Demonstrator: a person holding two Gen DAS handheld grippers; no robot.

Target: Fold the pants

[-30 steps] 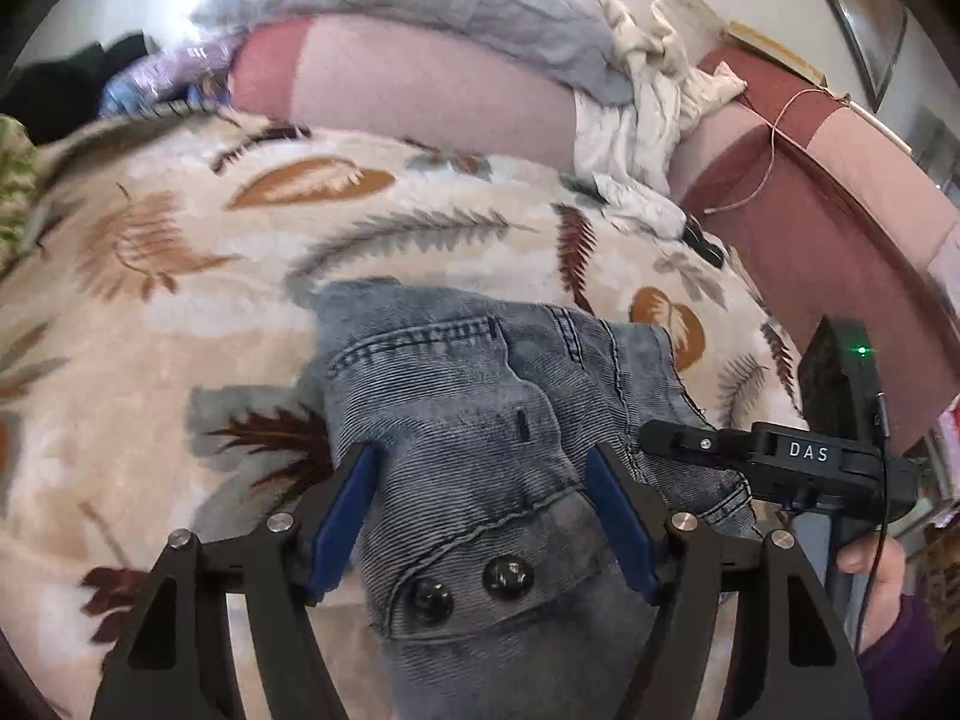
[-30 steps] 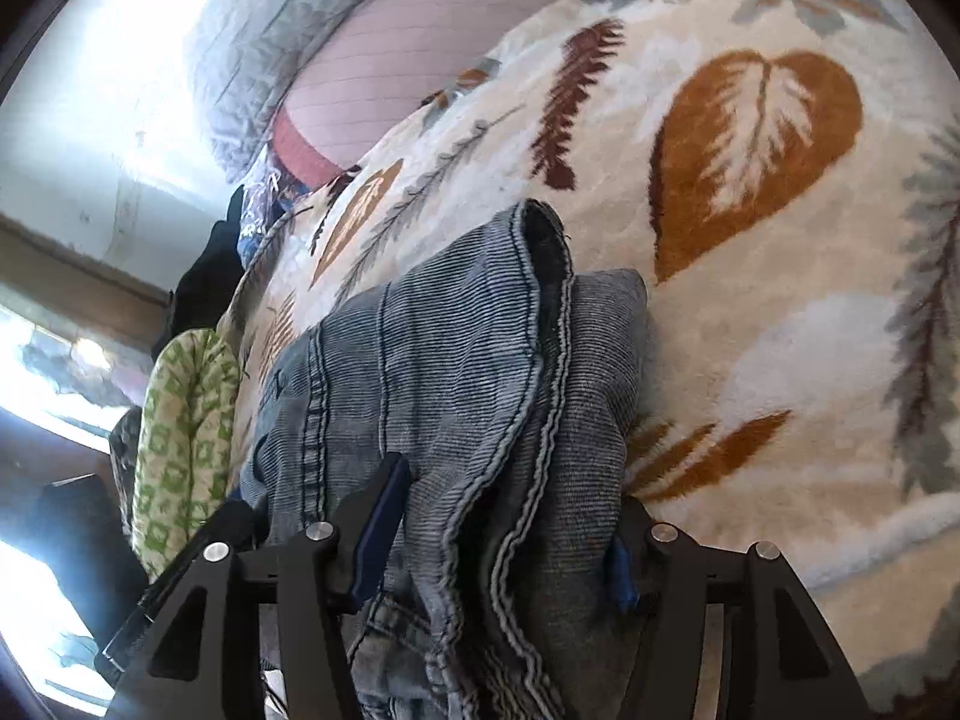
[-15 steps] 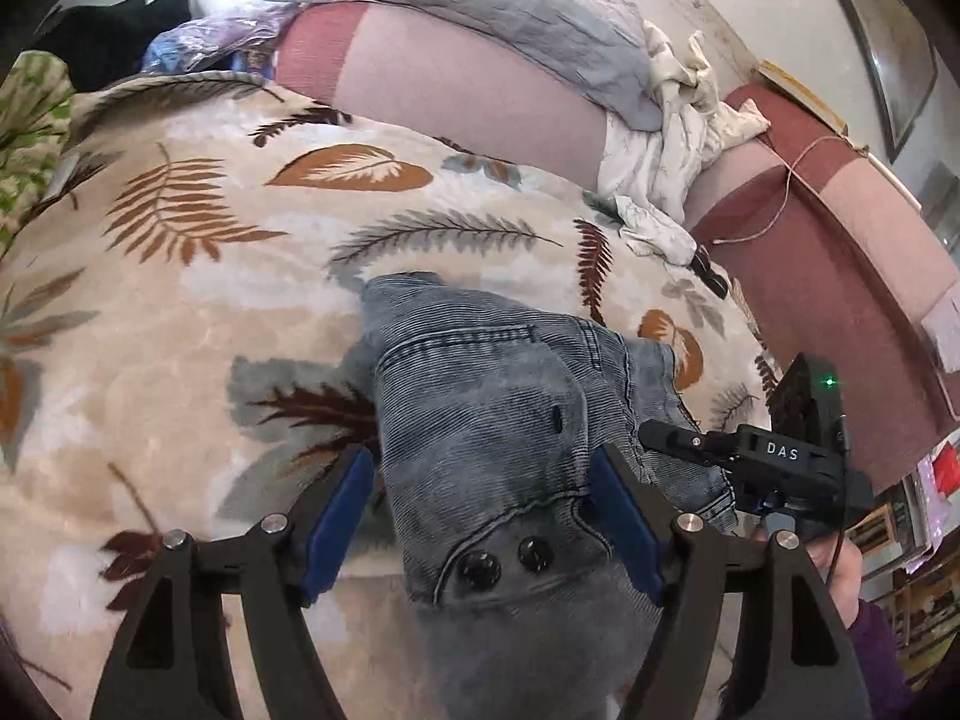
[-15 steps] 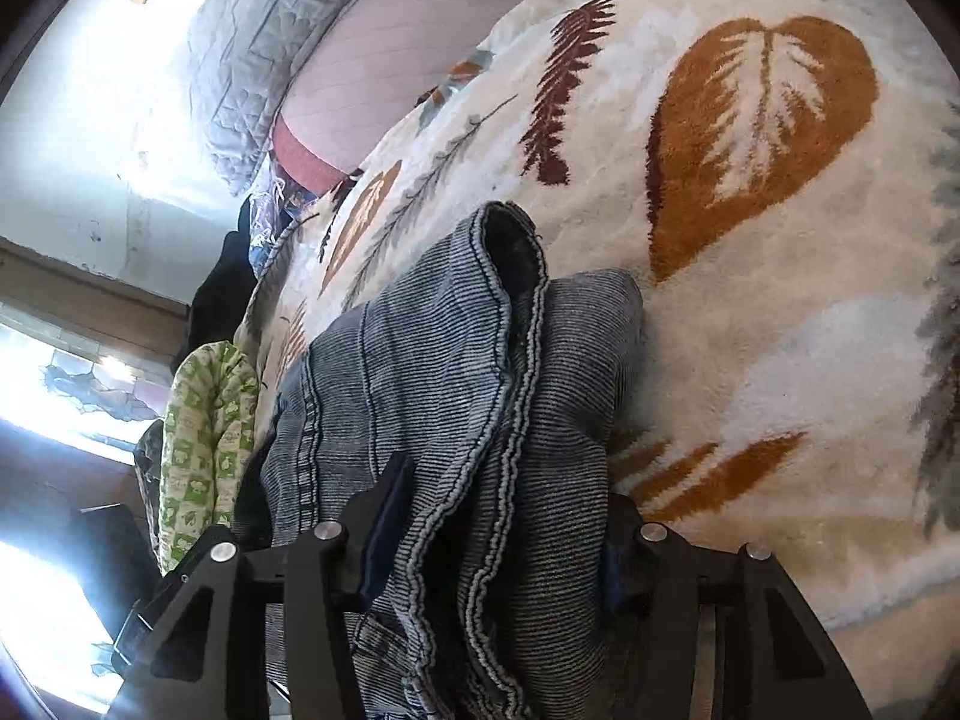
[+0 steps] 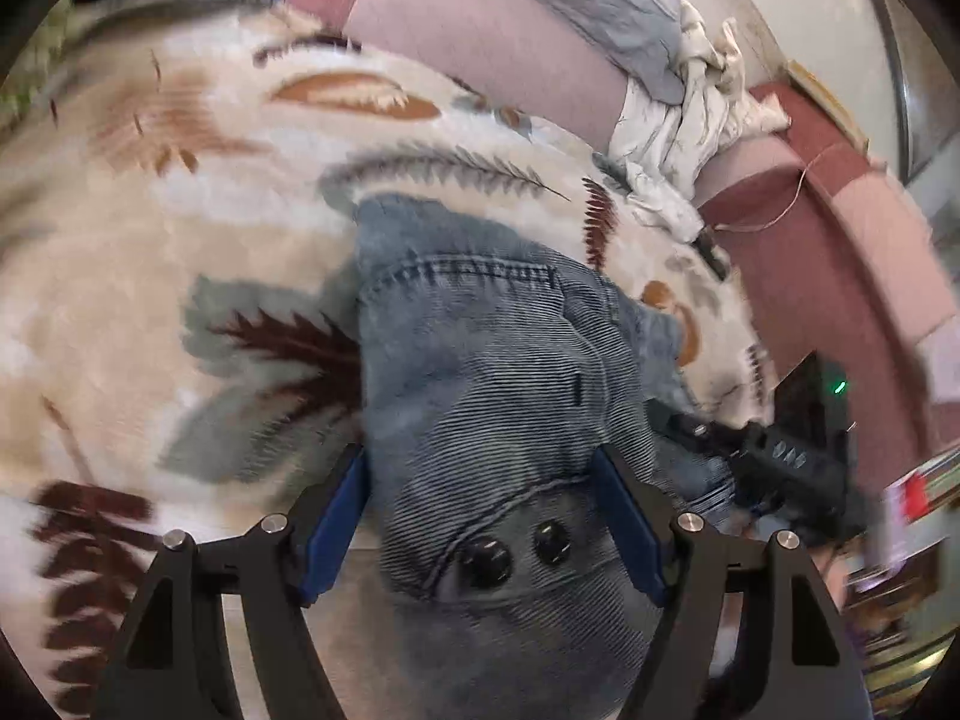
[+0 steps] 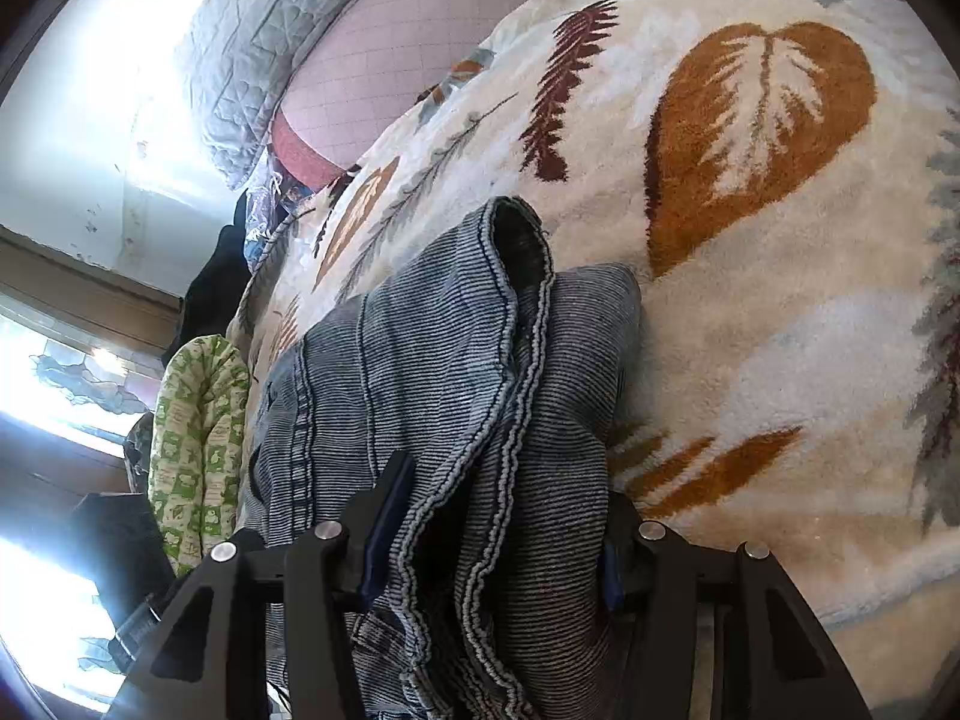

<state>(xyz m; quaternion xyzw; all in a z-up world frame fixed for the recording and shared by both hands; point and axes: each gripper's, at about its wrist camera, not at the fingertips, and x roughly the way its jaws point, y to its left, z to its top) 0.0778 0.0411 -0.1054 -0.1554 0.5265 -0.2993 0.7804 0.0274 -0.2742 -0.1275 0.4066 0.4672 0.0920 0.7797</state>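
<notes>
Now both grippers, left (image 5: 480, 516) and right (image 6: 489, 531), pinch thick jeans (image 5: 480, 372) wide; lower evenly toward 12, keep edges aligned on blanket (image 5: 180, 228).

Leaf-print blanket (image 6: 780, 360), pink headboard (image 5: 480, 42), bright window (image 6: 54, 378).

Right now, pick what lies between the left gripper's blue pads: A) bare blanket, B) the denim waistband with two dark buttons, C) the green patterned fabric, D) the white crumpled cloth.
B: in the left wrist view the denim waistband with its two dark buttons fills the gap of the left gripper.
</notes>
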